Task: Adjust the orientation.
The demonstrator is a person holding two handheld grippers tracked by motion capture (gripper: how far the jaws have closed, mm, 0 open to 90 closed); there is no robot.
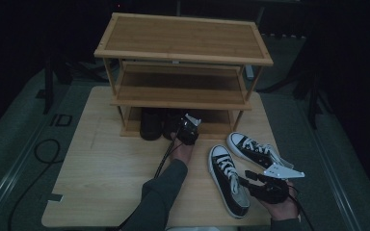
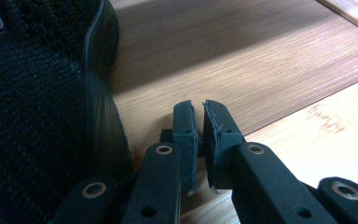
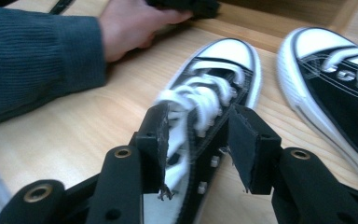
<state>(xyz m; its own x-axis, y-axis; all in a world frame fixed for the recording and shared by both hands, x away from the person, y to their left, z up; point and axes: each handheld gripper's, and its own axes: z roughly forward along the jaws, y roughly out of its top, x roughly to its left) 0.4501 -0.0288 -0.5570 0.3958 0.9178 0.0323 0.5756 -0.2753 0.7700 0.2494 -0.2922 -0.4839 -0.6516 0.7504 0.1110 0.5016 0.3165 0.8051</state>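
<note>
The left tool (image 1: 187,129) reaches under the wooden shoe rack (image 1: 183,57) at the far side of the bench (image 1: 101,183), at the front edge of the rack's bottom shelf (image 2: 242,70). Its jaws stand a narrow slit apart with nothing between them, and the black knit shoe (image 2: 32,116) lies just beside them on that shelf, at the left in the left gripper view. In the high view this shoe and a second dark shoe (image 1: 150,124) sit side by side under the middle shelf, toward the rack's left half.

The right tool (image 1: 256,179) hangs over the near right corner of the bench, at the heel end of the nearer black-and-white sneaker (image 1: 227,180). In the right gripper view its jaws straddle the sneaker's side wall near the laces (image 3: 200,100), one pad inside the opening and one outside; they are spread partway, and whether the pads press on the canvas cannot be told. The sneaker points its white toe cap toward the rack. The other sneaker (image 1: 253,150) lies just beside it, closer to the right edge, angled away.
</note>
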